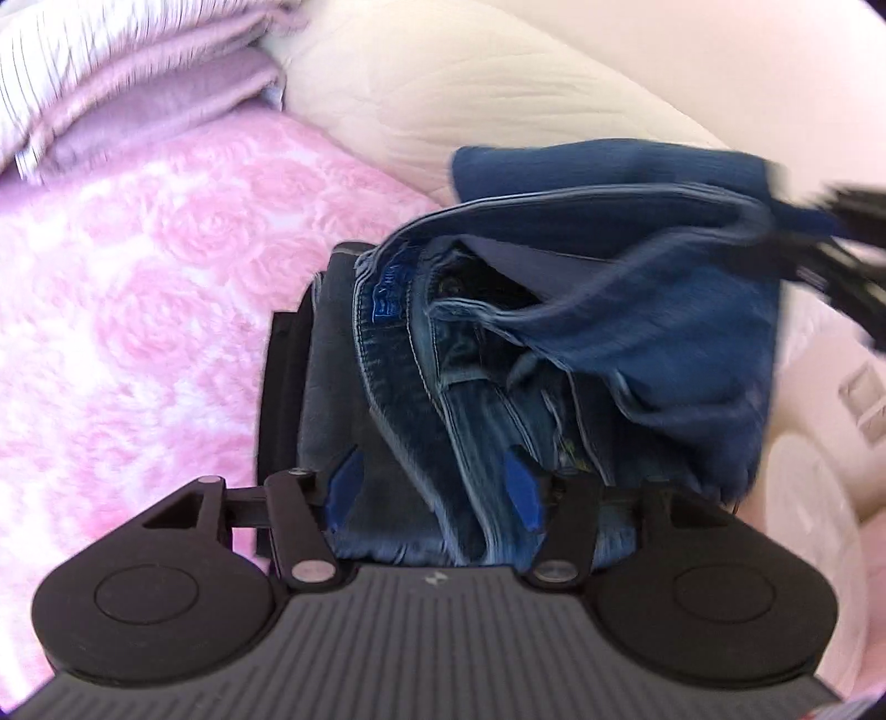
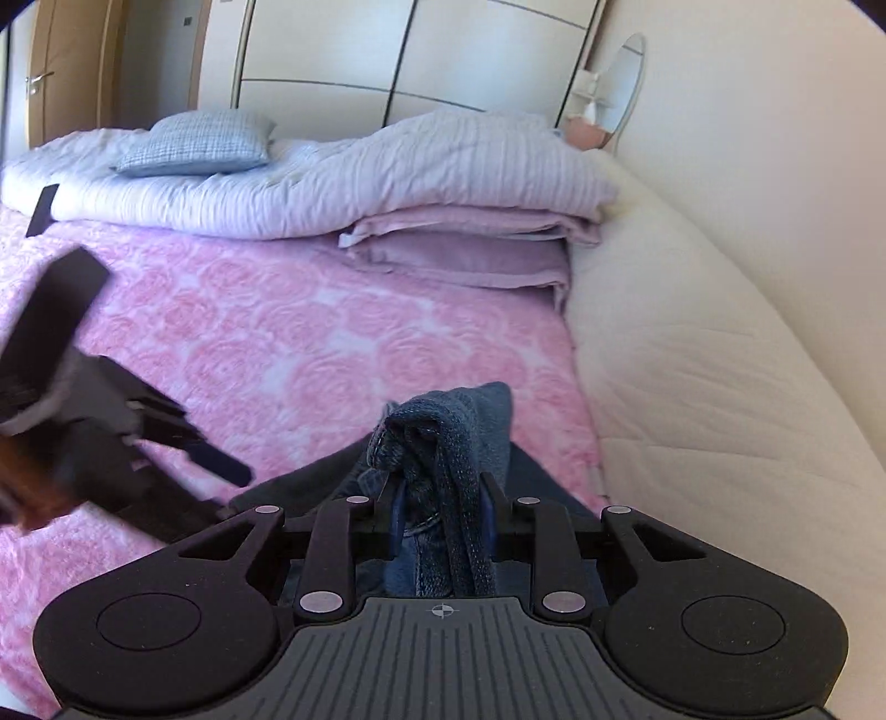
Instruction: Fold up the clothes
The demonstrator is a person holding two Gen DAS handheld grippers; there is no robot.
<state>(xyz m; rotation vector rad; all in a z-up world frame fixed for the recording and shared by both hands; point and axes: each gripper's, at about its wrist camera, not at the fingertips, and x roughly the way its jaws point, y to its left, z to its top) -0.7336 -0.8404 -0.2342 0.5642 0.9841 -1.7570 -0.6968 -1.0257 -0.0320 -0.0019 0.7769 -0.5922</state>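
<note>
A pair of blue denim jeans [image 1: 554, 310] hangs bunched between my two grippers above the pink rose-patterned blanket [image 1: 138, 288]. My left gripper [image 1: 432, 487] is shut on the jeans near the waistband, its blue pads pressed into the fabric. The right gripper shows blurred at the right edge of the left wrist view [image 1: 847, 255]. In the right wrist view, my right gripper [image 2: 440, 515] is shut on a folded edge of the jeans [image 2: 443, 437]. The left gripper [image 2: 111, 443] appears blurred at the left there.
Folded lilac blankets [image 2: 465, 249] and a white duvet [image 2: 332, 177] with a checked pillow [image 2: 194, 144] lie at the head of the bed. A cream padded bed edge [image 2: 692, 376] runs along the right, beside the wall. A wardrobe [image 2: 387, 50] stands behind.
</note>
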